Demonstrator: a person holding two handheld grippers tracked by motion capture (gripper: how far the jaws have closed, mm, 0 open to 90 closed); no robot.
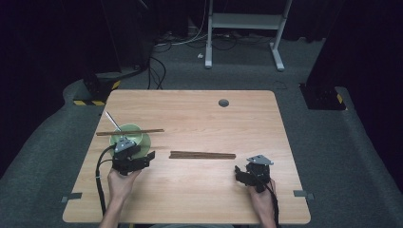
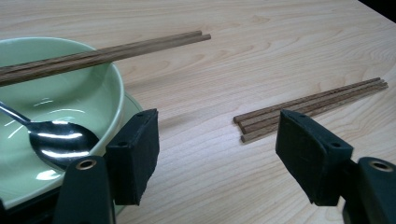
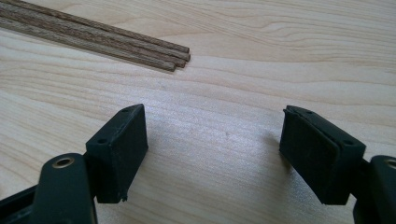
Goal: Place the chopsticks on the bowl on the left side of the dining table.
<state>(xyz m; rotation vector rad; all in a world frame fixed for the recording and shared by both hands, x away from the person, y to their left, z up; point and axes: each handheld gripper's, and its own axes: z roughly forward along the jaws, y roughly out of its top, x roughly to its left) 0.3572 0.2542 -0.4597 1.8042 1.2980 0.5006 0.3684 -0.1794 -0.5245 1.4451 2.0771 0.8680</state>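
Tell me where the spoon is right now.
The spoon lies in the green bowl at the table's left side, handle sticking out toward the far left, under the chopsticks resting across the rim, just beyond the left gripper.

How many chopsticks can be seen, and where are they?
About 5: 2 chopsticks lie across the green bowl; a bundle of chopsticks lies on the table, seemingly 3, though more may be hidden.

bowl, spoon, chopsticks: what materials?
Green bowl: likely glazed ceramic, glossy with soft highlights; could be melamine.
Spoon: polished metal, mirror-like reflections.
Chopsticks across the bowl and the loose bundle: dark wood, visible grain, matte.
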